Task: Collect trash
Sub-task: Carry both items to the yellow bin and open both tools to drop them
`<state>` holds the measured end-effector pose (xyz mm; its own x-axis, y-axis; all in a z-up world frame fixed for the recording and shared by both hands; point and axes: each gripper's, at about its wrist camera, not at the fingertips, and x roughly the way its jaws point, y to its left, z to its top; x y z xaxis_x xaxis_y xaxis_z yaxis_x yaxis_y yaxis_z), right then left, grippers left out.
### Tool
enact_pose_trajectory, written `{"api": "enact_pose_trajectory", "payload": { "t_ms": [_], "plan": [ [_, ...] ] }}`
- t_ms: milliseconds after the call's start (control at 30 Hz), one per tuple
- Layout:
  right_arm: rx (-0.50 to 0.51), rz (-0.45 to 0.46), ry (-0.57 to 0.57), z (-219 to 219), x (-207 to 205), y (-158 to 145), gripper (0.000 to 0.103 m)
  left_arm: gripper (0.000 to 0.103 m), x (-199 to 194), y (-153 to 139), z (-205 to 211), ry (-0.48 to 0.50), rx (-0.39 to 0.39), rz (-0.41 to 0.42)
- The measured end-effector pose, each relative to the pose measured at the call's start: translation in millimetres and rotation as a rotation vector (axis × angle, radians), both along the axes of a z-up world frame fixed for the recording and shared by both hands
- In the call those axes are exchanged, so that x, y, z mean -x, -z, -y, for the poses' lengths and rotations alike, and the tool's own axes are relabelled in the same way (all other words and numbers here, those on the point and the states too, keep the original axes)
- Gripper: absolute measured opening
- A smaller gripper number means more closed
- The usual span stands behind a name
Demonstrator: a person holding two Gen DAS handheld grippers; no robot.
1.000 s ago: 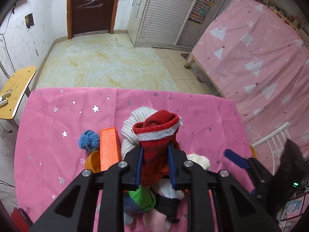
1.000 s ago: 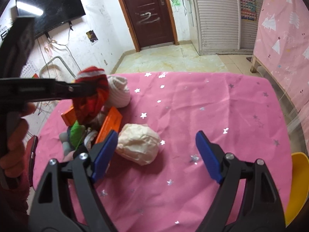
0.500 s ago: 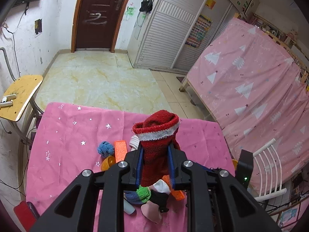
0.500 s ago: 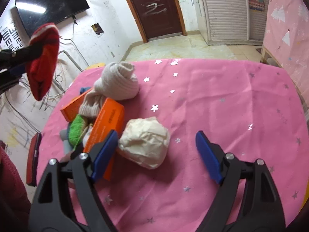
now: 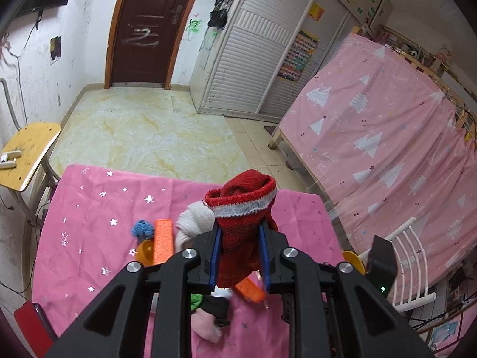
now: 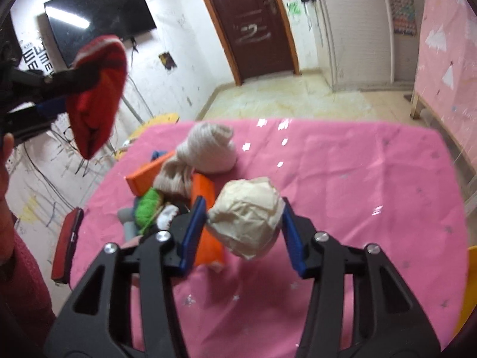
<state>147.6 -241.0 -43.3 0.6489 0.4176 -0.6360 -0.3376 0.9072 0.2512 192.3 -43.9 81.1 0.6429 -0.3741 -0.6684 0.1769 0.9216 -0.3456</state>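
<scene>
Since the earlier frames, the right gripper [image 6: 243,232] has narrowed about the crumpled beige paper ball [image 6: 249,216], and the left gripper [image 5: 240,256] has carried the red knitted sock with a white band [image 5: 243,223] higher above the table. Right jaws are closing; the paper ball sits between the blue pads [image 6: 193,232], both appearing to touch it, on the pink star-printed tablecloth [image 6: 342,179]. Left jaws are clamped tight on the red sock, which hangs clear of the cloth. Just beyond the paper ball lies a pile: orange rectangular boxes [image 6: 205,191], a green knit item [image 6: 147,208] and a rolled cream knitted sock [image 6: 208,149]. Farther off stands a dark brown door [image 6: 256,26].
</scene>
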Motion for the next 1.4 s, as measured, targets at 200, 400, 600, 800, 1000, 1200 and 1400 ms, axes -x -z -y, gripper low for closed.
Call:
{"api": "enact_pose_trajectory", "payload": {
  "t_ms": [200, 400, 600, 800, 1000, 1200, 1400],
  "plan": [
    [-0.01, 0.088, 0.074, 44, 23, -26, 0.048, 0.014, 13, -15, 43, 0.055, -0.012, 0.037],
    [-0.034, 0.131, 0.183, 101, 46, -37, 0.048, 0.014, 23, -22, 97, 0.135, -0.032, 0.057],
    [-0.06, 0.157, 0.281, 149, 69, -42, 0.048, 0.014, 32, -17, 154, 0.221, -0.059, 0.045],
    [-0.082, 0.161, 0.383, 196, 88, -34, 0.048, 0.014, 41, -7, 206, 0.29, -0.091, 0.031],
    [-0.092, 0.167, 0.484, 242, 104, -24, 0.049, 0.014, 48, 8, 261, 0.355, -0.116, 0.012],
    [-0.087, 0.161, 0.566, 282, 116, -17, 0.049, 0.014, 50, 34, 310, 0.417, -0.149, -0.033],
    [-0.129, 0.142, 0.618, 320, 123, -3, 0.049, 0.014, 49, 57, 347, 0.459, -0.17, -0.078]
  ]
}}
